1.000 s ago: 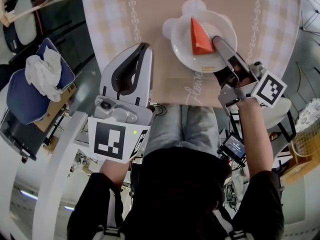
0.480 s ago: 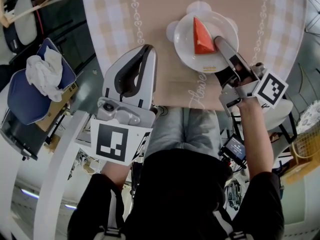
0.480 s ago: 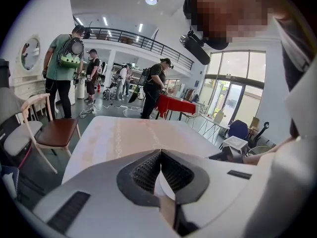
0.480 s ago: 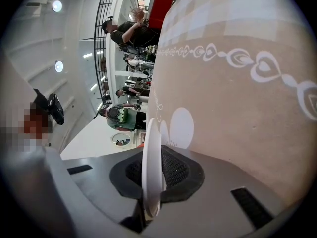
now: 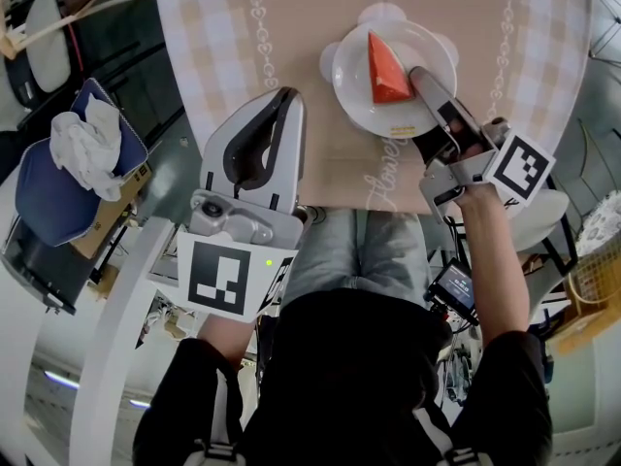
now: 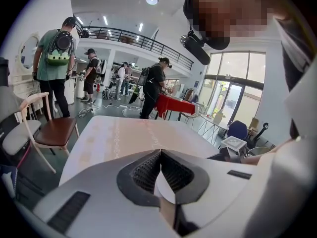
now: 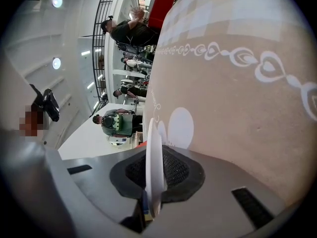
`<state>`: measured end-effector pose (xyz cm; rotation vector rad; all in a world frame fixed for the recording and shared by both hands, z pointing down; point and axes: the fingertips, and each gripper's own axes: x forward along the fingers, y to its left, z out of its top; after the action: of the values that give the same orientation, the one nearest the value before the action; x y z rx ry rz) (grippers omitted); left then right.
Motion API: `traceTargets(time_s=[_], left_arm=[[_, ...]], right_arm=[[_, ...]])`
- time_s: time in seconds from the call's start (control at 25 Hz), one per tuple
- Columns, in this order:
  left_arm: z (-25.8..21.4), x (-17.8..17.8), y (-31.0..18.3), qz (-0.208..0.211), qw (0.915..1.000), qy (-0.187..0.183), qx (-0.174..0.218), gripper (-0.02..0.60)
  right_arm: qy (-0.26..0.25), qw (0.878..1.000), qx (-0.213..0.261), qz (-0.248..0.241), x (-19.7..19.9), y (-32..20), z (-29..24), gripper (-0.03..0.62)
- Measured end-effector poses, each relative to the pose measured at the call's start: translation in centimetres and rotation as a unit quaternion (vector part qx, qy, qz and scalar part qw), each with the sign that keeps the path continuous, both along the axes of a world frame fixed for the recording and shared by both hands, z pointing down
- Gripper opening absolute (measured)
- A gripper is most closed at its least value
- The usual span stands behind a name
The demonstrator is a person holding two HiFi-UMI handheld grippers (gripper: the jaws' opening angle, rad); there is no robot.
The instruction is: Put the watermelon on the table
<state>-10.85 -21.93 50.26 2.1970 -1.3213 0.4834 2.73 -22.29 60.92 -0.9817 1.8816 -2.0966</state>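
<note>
A red wedge of watermelon [image 5: 385,69] lies on a white plate [image 5: 354,95] near the front edge of the round table [image 5: 291,27], which has a beige patterned cloth. My right gripper [image 5: 419,74] is shut on the plate's right rim. In the right gripper view that rim [image 7: 153,152] runs edge-on between the dark pads [image 7: 178,170]. My left gripper [image 5: 284,95] hovers over the table's front left edge. It is shut and holds nothing; in the left gripper view its pads [image 6: 146,170] meet at the tips.
A chair with a blue cushion and a white cloth [image 5: 82,144] stands left of the table. A wooden chair [image 6: 52,133] stands by the table's far side. Several people [image 6: 57,58] stand in the hall beyond, near a red-draped table [image 6: 173,105].
Hardly anything differs. The plate with the watermelon and my right gripper have shifted slightly and stay clamped together. The left gripper holds its place.
</note>
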Motion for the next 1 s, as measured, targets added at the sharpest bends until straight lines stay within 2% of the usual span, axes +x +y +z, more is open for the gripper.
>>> traceTargets(time_s=[0.52,0.64,0.72,1.0], left_arm=[[-0.3,0.2,0.1,0.003,1.0000,-0.003,0.001,0.014],[-0.2,0.2,0.3,0.005,1.0000,-0.005,0.000,0.014],[-0.3,0.2,0.3,0.005,1.0000,-0.006,0.000,0.014],[-0.9,0.2,0.4,0.004,1.0000,-0.004,0.007,0.014]], right_arm=[[0.058,0.997,0.020,-0.042,-0.2,0.1,-0.3,0.042],[0.060,0.996,0.030,-0.060,-0.6,0.2,-0.5,0.100],[0.068,0.995,0.031,-0.069,-0.6,0.2,-0.5,0.106],[0.141,0.984,0.035,-0.107,0.7,0.8,0.0,0.114]])
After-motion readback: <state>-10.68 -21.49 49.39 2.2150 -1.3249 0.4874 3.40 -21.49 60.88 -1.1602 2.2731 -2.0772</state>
